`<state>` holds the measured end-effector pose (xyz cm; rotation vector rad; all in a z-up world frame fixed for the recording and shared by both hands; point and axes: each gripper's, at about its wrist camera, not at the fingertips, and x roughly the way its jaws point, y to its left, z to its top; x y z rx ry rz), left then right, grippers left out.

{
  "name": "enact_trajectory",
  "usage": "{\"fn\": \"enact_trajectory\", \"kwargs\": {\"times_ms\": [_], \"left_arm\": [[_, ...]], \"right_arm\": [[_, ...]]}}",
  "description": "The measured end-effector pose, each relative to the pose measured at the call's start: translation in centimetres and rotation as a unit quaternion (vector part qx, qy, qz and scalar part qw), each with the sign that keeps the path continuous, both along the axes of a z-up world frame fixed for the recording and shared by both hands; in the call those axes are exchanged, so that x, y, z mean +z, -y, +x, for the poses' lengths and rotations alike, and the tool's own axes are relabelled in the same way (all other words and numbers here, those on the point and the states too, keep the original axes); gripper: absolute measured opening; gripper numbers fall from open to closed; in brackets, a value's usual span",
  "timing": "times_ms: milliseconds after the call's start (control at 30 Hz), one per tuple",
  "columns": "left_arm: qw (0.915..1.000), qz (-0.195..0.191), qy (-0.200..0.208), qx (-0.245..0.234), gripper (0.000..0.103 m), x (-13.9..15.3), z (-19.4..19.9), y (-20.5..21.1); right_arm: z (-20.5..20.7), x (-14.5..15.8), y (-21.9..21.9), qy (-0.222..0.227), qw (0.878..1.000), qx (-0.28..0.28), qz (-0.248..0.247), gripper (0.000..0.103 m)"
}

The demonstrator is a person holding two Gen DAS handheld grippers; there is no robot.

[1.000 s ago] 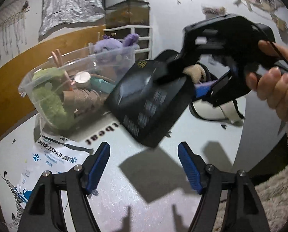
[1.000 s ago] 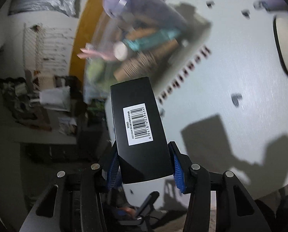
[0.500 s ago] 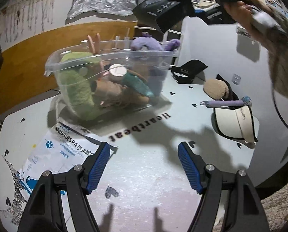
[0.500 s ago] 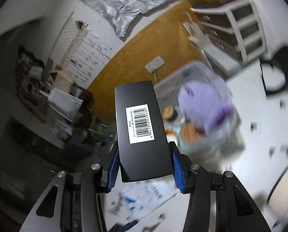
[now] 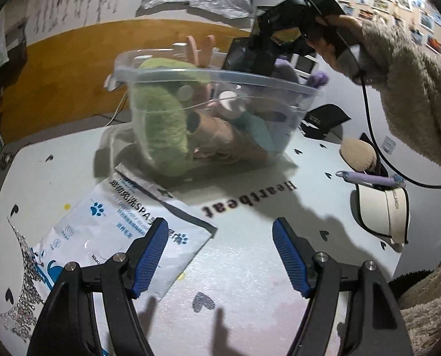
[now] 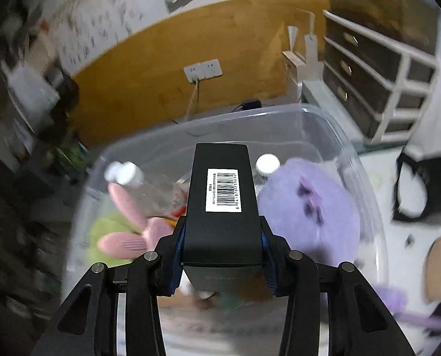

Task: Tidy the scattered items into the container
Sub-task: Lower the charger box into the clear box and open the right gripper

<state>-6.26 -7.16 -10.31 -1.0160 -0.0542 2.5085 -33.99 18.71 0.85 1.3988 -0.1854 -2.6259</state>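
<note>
R gripper (image 6: 222, 255) is clamping the black box (image 6: 222, 207) between its fingers, barcode label facing up, and is now holding it right over the clear container (image 5: 220, 77). A sec ago the box was hanging low over the desk (image 5: 250, 267) beside the bin; half a sec ago it was lifted high above it; now it's hovering at rim level, nose pointing in over the toys. So the carry looks basically done, and what's left for this item, judging by the pics, is lowering and letting go.

Inside the container already: green plush (image 5: 161, 118), purple plush (image 6: 309, 207), pink bunny-ear thing (image 6: 125, 237), a clear bottle w/ white cap (image 6: 122, 172), plus cardboard tubes, so it's pretty full. The box will likely be landing on top of the pile, not on the floor of the bin.

L gripper (image 5: 220, 255) is hovering above the desk, fingers spread wide apart w/ nothing between them.

Things lying outside the bin: white/blue pet-wipe pouch (image 5: 116, 228) just beside the container, white cap (image 5: 380, 210), purple pen-like stick (image 5: 368, 178), beige pom-pom (image 5: 358, 157), black pouch (image 5: 324, 118). Tidying isn't finished yet.
</note>
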Motion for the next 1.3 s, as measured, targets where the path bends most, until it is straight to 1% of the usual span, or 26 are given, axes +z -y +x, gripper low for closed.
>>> {"fn": "enact_trajectory", "kwargs": {"times_ms": [67,133,167,200,233,333,400,433,467,533,600,633,800,833,867,900,967,1000,1033,1067,1133,1200,1267,1300], "left_arm": [[0.9999,0.004,0.006,0.008,0.072,-0.3,-0.5,0.5],[0.9999,0.004,0.007,0.013,0.072,-0.4,-0.8,0.8],[0.9998,0.004,0.008,0.015,0.072,-0.5,-0.9,1.0],[0.9998,0.005,0.008,0.018,0.072,-0.6,-1.0,1.1],[0.9997,0.006,0.009,0.02,0.072,-0.6,-1.1,1.2],[0.9995,0.009,0.011,0.027,0.072,-0.8,-1.3,1.5],[0.9994,0.012,0.012,0.029,0.072,-0.8,-1.3,1.6],[0.9994,0.012,0.012,0.03,0.072,-0.9,-1.4,1.7],[0.9994,0.013,0.013,0.031,0.073,-0.9,-1.4,1.7],[0.9993,0.013,0.013,0.031,0.073,-0.9,-1.4,1.7],[0.9993,0.013,0.015,0.031,0.072,-1.0,-1.4,1.7],[0.9993,0.014,0.015,0.032,0.072,-1.0,-1.4,1.8],[0.9993,0.013,0.017,0.031,0.072,-1.0,-1.5,1.7],[0.9993,0.013,0.017,0.031,0.072,-1.0,-1.5,1.7],[0.9993,0.013,0.017,0.03,0.072,-1.0,-1.5,1.8],[0.9993,0.013,0.018,0.03,0.072,-1.0,-1.4,1.7],[0.9993,0.014,0.019,0.03,0.072,-1.1,-1.4,1.8],[0.9992,0.015,0.02,0.031,0.072,-1.1,-1.5,1.8],[0.9992,0.016,0.022,0.031,0.072,-1.2,-1.5,1.7],[0.9991,0.016,0.023,0.031,0.072,-1.2,-1.5,1.7],[0.9992,0.015,0.021,0.029,0.072,-1.1,-1.6,1.6],[0.9993,0.015,0.019,0.028,0.072,-1.0,-1.6,1.5],[0.9992,0.015,0.02,0.03,0.072,-1.0,-1.7,1.6],[0.9992,0.015,0.02,0.031,0.072,-1.0,-1.7,1.6]], "right_arm": [[-0.7,-0.6,1.6,-0.003,0.998,0.024,0.06,0.045],[-1.1,-1.4,3.8,-0.008,0.988,0.063,0.142,0.045],[-1.0,-1.8,4.5,-0.011,0.982,0.076,0.172,0.045],[-1.0,-2.3,5.6,-0.013,0.972,0.096,0.212,0.045],[-1.0,-2.8,6.4,-0.011,0.965,0.11,0.238,0.045],[-0.6,-4.3,8.5,-0.016,0.94,0.149,0.307,0.045],[-0.3,-5.2,9.7,-0.02,0.924,0.172,0.34,0.045],[-0.2,-5.4,9.9,-0.018,0.922,0.181,0.341,0.045],[-0.1,-5.5,10.1,-0.014,0.921,0.189,0.339,0.047],[0.0,-5.2,9.6,0.007,0.933,0.196,0.303,0.056],[0.1,-4.8,9.2,0.028,0.942,0.202,0.266,0.075],[0.1,-4.6,9.0,0.037,0.946,0.205,0.249,0.076],[1.2,-2.6,7.2,0.016,0.95,0.197,0.241,0.076],[1.4,-2.0,6.8,0.011,0.954,0.191,0.232,0.076],[1.3,-1.6,6.3,0.011,0.959,0.185,0.212,0.075],[1.3,-1.2,5.9,0.011,0.965,0.178,0.192,0.067],[0.8,-0.4,4.9,0.016,0.977,0.157,0.146,0.037],[0.3,0.0,4.4,0.02,0.982,0.142,0.12,0.031],[-0.1,0.3,3.9,0.026,0.987,0.129,0.096,0.027],[-0.7,0.0,4.1,0.036,0.987,0.127,0.086,0.022],[-1.6,-0.6,5.0,0.057,0.987,0.131,0.072,0.022],[-2.2,-2.0,6.0,0.087,0.984,0.14,0.069,0.022],[-2.5,-3.1,6.5,0.094,0.981,0.146,0.082,0.022],[-2.6,-3.1,6.7,0.092,0.981,0.15,0.086,0.022]]}}
